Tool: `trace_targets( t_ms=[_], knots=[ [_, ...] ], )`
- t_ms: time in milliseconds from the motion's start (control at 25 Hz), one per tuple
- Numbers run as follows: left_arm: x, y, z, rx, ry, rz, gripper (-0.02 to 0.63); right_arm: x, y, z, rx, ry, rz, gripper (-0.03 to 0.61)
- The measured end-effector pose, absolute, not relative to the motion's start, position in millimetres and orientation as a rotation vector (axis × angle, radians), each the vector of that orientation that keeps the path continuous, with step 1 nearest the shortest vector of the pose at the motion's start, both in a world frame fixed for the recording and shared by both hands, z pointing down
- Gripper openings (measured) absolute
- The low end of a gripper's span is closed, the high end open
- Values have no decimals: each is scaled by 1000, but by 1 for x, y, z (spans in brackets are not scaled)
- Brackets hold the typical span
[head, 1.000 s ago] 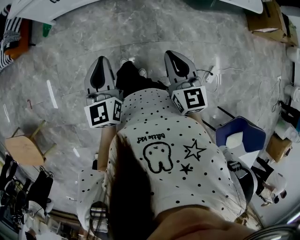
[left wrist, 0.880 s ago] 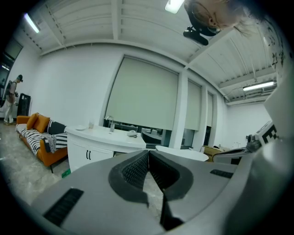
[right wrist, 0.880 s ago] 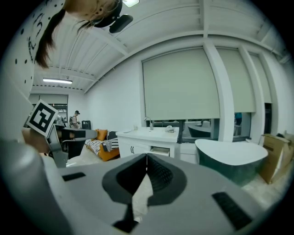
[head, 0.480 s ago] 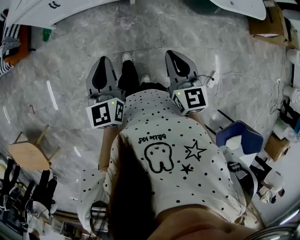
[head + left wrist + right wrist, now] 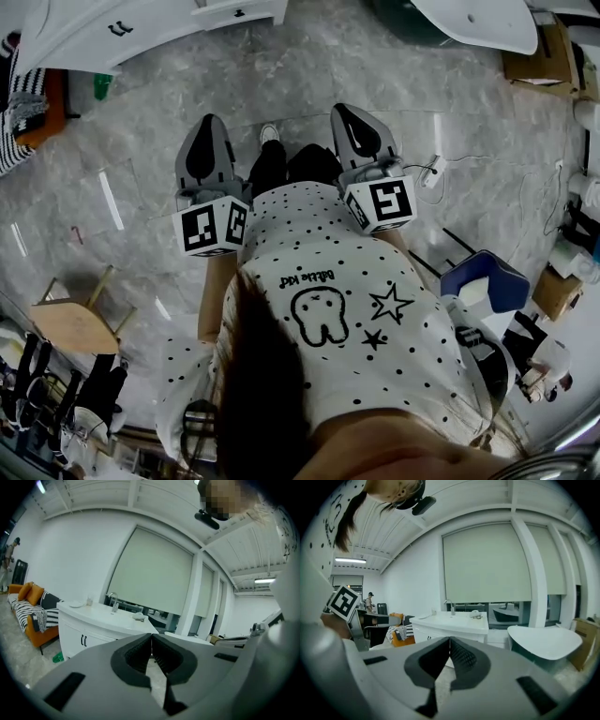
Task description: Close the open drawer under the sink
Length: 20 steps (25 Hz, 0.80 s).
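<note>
Grey marble floor (image 5: 309,75) underfoot throughout.

Count: two grippers, two marker cubes, one white vanity cabinet, one drawer standing out of it, one faucet, two black door handles, one white tub, one orange sofa, one wooden stool, one blue chair.

Left gripper (image 5: 208,122): pads (image 5: 138,656) pressed together at the tip, nothing between them. Right gripper (image 5: 345,111): the same, pads (image 5: 461,656) meeting at the tip, empty.

Pose: both are held side by side in front of the person's dotted white shirt (image 5: 328,281). They run parallel, noses ahead and tipped slightly down, clear of the floor. Left marker cube (image 5: 211,225) and right marker cube (image 5: 380,203) sit at the rear ends, close to the body. One shoe (image 5: 270,134) shows on the floor between the two grippers.

Vanity cabinet (image 5: 141,28): ahead of the left gripper and off to its left, well apart from both tools. Drawer (image 5: 239,11): nearly straight ahead of the left gripper, at the cabinet's end nearer the right gripper. Its front stands proud of the cabinet face, and neither gripper touches it. I cannot pick the drawer out in either gripper view.

- Faucet (image 5: 111,597): on the cabinet top, ahead-left of the left gripper's jaws.
- Door handles (image 5: 83,640): a pair, side by side on the cabinet front.
- Tub (image 5: 543,641): ahead-right of the right gripper.
- Sofa (image 5: 28,602): far left of the left gripper, beyond the cabinet.
- Stool (image 5: 70,319): left of and behind the left gripper.
- Blue chair (image 5: 478,281): right of and behind the right gripper.
</note>
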State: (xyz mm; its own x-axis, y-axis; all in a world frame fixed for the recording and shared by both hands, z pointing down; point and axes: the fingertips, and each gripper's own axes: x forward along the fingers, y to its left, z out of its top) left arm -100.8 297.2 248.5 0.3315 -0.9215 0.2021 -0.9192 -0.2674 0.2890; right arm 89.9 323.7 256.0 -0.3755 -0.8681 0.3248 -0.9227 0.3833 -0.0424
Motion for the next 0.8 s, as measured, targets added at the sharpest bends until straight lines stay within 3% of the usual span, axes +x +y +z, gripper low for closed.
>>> trace_targets(
  t_ms=[800],
  knots=[
    [-84,202,233,2128,-1700,-121,8,111,222,257,1459,-2448,348,12]
  ],
)
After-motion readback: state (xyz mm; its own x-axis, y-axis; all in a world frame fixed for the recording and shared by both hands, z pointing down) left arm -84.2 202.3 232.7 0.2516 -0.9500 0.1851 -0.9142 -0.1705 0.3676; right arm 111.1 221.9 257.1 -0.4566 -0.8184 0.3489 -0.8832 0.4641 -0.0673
